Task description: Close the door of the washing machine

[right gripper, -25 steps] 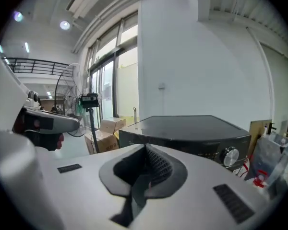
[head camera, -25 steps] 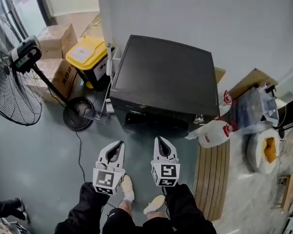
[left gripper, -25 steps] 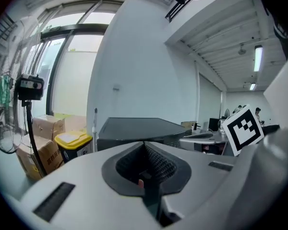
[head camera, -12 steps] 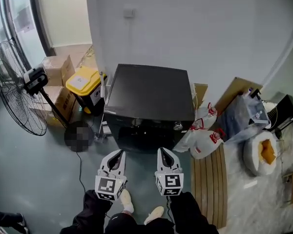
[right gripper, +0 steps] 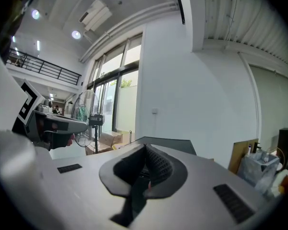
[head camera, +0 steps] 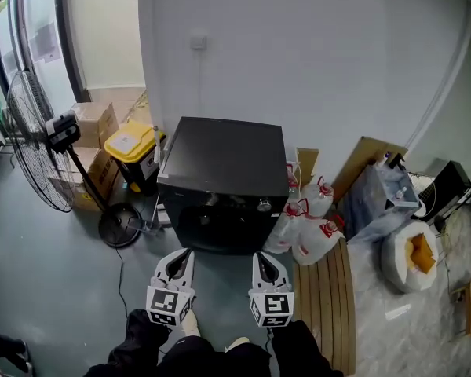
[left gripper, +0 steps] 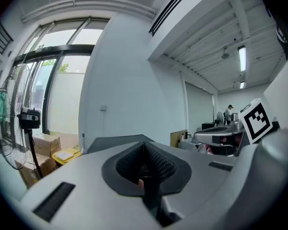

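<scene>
Left claw (head camera: 184, 254) and right claw (head camera: 261, 258) are both pressed together, empty, side by side near the boxy black washing machine (head camera: 220, 163), its front door (head camera: 216, 222) flush.

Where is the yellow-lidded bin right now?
In the head view the yellow-lidded bin stands left of the black washing machine, with cardboard boxes on its other side.

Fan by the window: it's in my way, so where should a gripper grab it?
Probably the slanted black pole between motor and round base, from the near side: it is slim, the wire cage is wide, and boxes sit behind.
</scene>
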Tool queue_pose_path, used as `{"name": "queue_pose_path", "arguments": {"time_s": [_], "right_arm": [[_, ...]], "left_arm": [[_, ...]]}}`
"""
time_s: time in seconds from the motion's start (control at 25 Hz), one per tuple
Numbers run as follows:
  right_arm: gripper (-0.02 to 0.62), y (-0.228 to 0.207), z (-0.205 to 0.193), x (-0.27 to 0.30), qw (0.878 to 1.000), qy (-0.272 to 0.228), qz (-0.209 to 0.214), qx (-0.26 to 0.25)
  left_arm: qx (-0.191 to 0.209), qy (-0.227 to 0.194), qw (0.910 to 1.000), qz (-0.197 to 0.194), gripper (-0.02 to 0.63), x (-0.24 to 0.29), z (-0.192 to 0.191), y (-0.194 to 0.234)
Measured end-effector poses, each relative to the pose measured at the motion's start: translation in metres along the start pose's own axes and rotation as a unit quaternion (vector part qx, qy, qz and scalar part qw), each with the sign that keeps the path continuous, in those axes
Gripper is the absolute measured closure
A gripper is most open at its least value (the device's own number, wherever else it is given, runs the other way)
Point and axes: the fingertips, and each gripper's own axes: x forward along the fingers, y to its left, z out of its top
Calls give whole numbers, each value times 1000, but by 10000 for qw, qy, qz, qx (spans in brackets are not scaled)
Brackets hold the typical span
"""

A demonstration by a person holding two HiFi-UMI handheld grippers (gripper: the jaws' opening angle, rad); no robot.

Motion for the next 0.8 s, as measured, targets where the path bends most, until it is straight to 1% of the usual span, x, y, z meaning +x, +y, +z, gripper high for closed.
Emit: {"name": "queue_pose_path", "arguments": {"time_s": [0.2, 0.36, 0.8], "right_arm": [[578, -14, 1, -36, 10000, -33, 51, 3], [578, -20, -3, -50, 10000, 0, 86, -32], [580, -24, -6, -51, 10000, -15, 88, -8]], "left_arm": [[-6, 23, 10000, 62, 581, -16, 4, -32], [-37, 43, 10000, 68, 581, -21, 3, -49], [-6, 85, 9999, 84, 581, -19, -1, -52]]}}
